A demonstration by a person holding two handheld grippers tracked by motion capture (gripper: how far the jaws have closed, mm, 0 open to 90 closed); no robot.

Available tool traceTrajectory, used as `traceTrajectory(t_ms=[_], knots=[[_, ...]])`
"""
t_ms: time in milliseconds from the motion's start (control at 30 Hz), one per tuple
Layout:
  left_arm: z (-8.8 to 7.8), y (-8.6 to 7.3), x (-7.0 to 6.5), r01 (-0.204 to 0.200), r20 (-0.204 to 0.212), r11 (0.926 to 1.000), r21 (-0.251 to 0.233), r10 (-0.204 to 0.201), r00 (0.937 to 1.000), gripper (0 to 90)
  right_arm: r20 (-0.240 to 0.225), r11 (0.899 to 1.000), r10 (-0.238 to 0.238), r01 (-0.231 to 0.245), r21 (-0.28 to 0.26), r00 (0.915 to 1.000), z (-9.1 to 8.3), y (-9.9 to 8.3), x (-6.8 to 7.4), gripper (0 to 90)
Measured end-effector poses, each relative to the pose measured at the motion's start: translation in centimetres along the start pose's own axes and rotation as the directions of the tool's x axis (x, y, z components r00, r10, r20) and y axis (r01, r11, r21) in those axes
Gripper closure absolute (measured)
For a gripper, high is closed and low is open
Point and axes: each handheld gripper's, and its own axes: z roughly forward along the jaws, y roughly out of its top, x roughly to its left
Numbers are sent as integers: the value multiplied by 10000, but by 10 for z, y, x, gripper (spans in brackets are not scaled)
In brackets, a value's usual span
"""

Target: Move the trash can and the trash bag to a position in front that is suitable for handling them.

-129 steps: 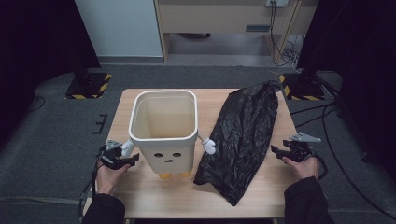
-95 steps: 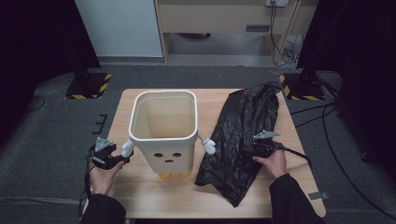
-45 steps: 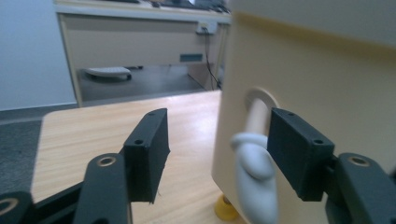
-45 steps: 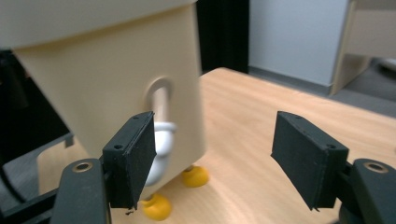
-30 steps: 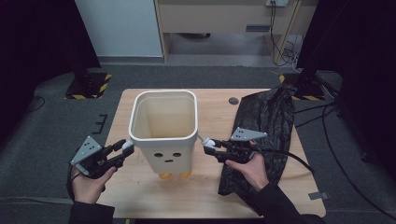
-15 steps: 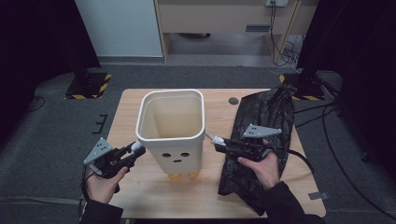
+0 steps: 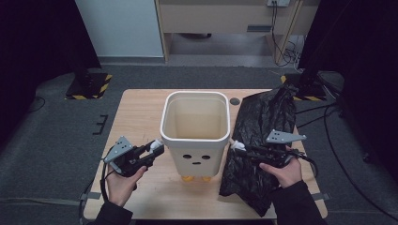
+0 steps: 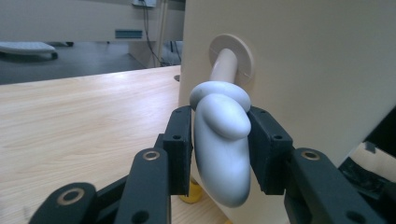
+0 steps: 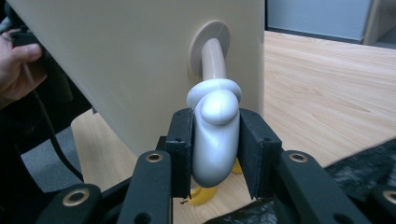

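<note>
Both grippers had shifted the cream bin (image 7: 195, 133) rightward to mid-surface (image 7: 141, 112), beside the black bag (image 7: 263, 140). The left gripper (image 8: 219, 149) and right gripper (image 9: 215, 148) each had their fingers clamped on a white side handle (image 8: 222, 140), so the bin seemed ready for bagging.

Bare worktop (image 7: 141, 112) lies open left of the bin (image 7: 195, 136). On its right, the black bag (image 7: 258, 140) crowds the passage.

surface: light wooden table (image 7: 141, 112) on grey carpet | centre: cream bin (image 7: 195, 133) upright on small yellow feet, open top, face holes on its near side | right: crumpled black plastic bag (image 7: 260, 145) lying flat just beside the bin | far edge: small dark round disc (image 7: 234, 101)
</note>
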Motion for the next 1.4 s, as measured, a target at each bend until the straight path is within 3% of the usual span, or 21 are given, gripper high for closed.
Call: traceTrajectory(t_ms=[133, 233, 533, 667, 733, 767, 833, 933, 1033, 1167, 1200, 1267, 1367, 1400], knots=[[6, -1, -6, -44, 128, 9999, -106, 46, 9999, 630, 183, 9999, 50, -52, 124, 9998, -4, -5, -6, 672], [7, -3, -7, -64, 155, 9999, -119, 66, 9999, 638, 208, 9999, 91, -89, -96, 9997, -3, -8, -10, 672], [5, -5, -1, -102, 59, 9999, 7, 102, 9999, 657, 56, 9998, -86, 87, -171, 9999, -1, -7, -5, 659], [-2, 1, -3, -246, 22, 9993, 265, 245, 9997, 623, -89, 9922, 299, -308, -1212, 9995, -14, 0, -7, 572], [-4, 3, -4, -293, -2, 9994, 165, 293, 9996, 607, 196, 9856, 362, -325, -1658, 9992, -23, 4, -11, 511], [-11, 9, -4, -313, -61, 9991, -281, 312, 9995, 599, 401, 9826, 377, -298, -1835, 9985, -27, 4, -13, 482], [-19, 18, -3, -367, -266, 9976, -579, 353, 9990, 572, 806, 9785, 591, -418, -2021, 9950, -31, 2, -21, 439], [-26, 27, 0, -354, -485, 9961, -807, 316, 9983, 531, 1743, 9799, 733, -384, -1956, 9820, -35, -6, -36, 361], [-32, 36, 6, -175, -654, 9938, -1095, 103, 9978, 478, 2609, 9841, 1010, -579, -1679, 9601, -36, -18, -54, 312], [-33, 53, 11, -173, -1132, 9903, -1381, 16, 9936, 397, 3118, 9807, 1399, -881, -1745, 9398, -36, -36, -74, 267], [-33, 53, 11, -173, -1132, 9903, -1381, 16, 9936, 369, 3118, 9807, 1399, -881, -1745, 9398, -36, -36, -74, 267], [-29, 68, 12, -249, -1272, 9862, -1638, 39, 9919, 331, 3596, 9805, 1386, -769, -1807, 9228, -41, -47, -85, 271], [-22, 83, 13, -319, -1366, 9811, -1906, 57, 9906, 297, 4039, 9827, 1365, -723, -1702, 9046, -46, -55, -93, 268], [-22, 83, 13, -319, -1366, 9811, -1906, 57, 9906, 290, 4039, 9827, 1365, -723, -1702, 9046, -46, -55, -93, 268]])
